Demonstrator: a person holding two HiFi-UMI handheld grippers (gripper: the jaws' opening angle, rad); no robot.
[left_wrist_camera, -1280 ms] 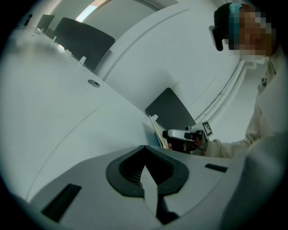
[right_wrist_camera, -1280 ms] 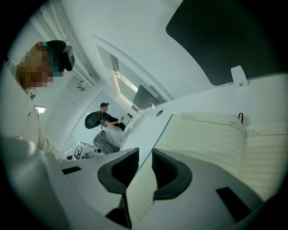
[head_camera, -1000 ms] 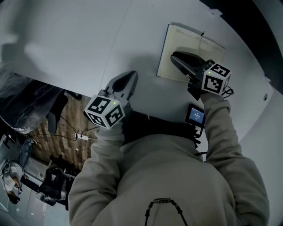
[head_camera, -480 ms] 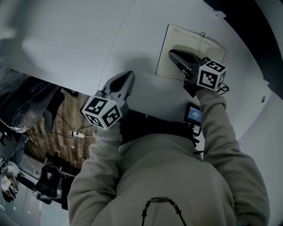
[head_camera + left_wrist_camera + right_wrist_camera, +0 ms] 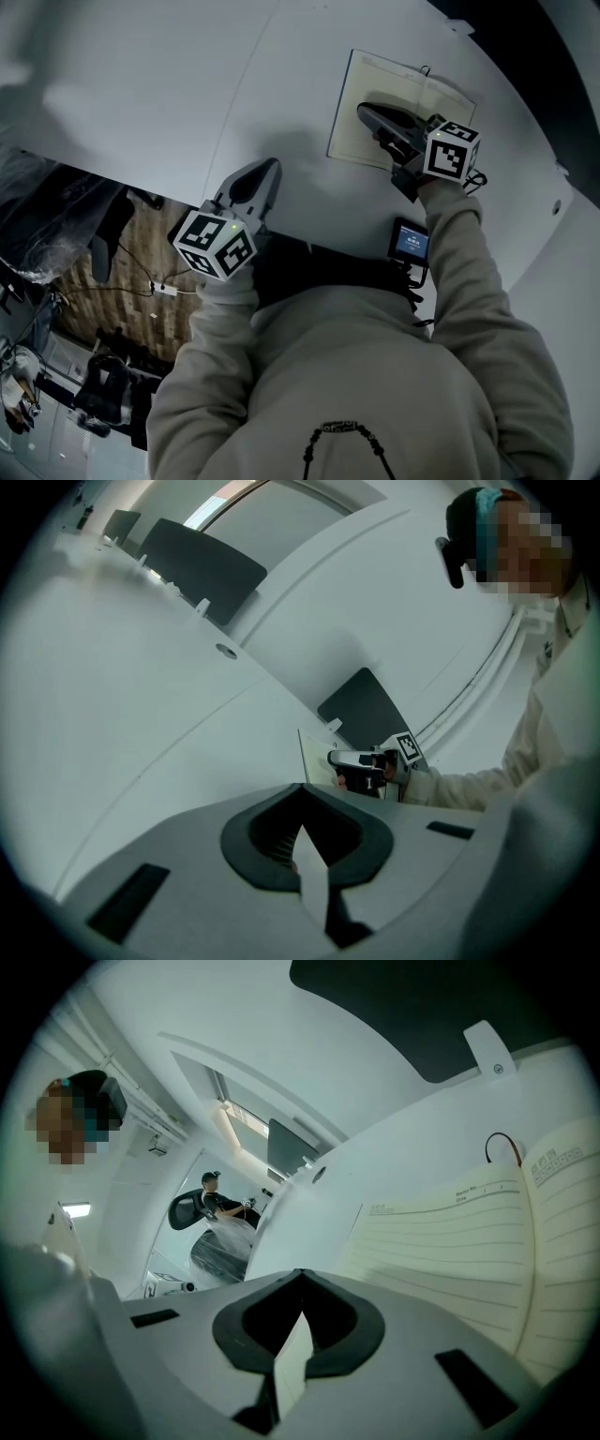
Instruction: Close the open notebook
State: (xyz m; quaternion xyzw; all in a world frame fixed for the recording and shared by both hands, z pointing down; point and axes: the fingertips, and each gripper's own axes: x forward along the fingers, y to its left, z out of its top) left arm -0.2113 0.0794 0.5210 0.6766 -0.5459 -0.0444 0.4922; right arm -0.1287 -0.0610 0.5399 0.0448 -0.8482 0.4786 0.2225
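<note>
— Where is the cream-paged, lined open notebook (image 5: 375,84)?

— Flat on the white worktop (image 5: 187,84), towards its far right side. Both pages face up, and a thin dark cord loop (image 5: 502,1146) sticks out at the top of the spine.

— And the right gripper (image 5: 300,1274)?

— It hangs over the notebook's left page, angled down, with its tips close to that page's outer edge. Its black-and-white marker cube (image 5: 452,150) sits over the notebook's near edge.

— How do its jaws stand?

— Brought fully together, the tips meeting in a point. In the right gripper view the lined page runs off to the right of them. I cannot tell whether they pinch the page's edge or simply rest closed above it. No page looks lifted.

— The left gripper (image 5: 300,787)?

— Over bare worktop near its front edge, well apart from the notebook and to the left of it. It points slightly downward.

— Its jaws?

— Also closed tip to tip, with nothing between them. Only pale worktop shows through the narrow gap behind the tips. Across the worktop, the left gripper view shows the right gripper at the notebook.

— Anything else close by?

— A small black device with a lit blue screen (image 5: 411,242), just beside the person's beige right sleeve (image 5: 459,253), nearer than the notebook. Whether it lies on the worktop I cannot say.
</note>
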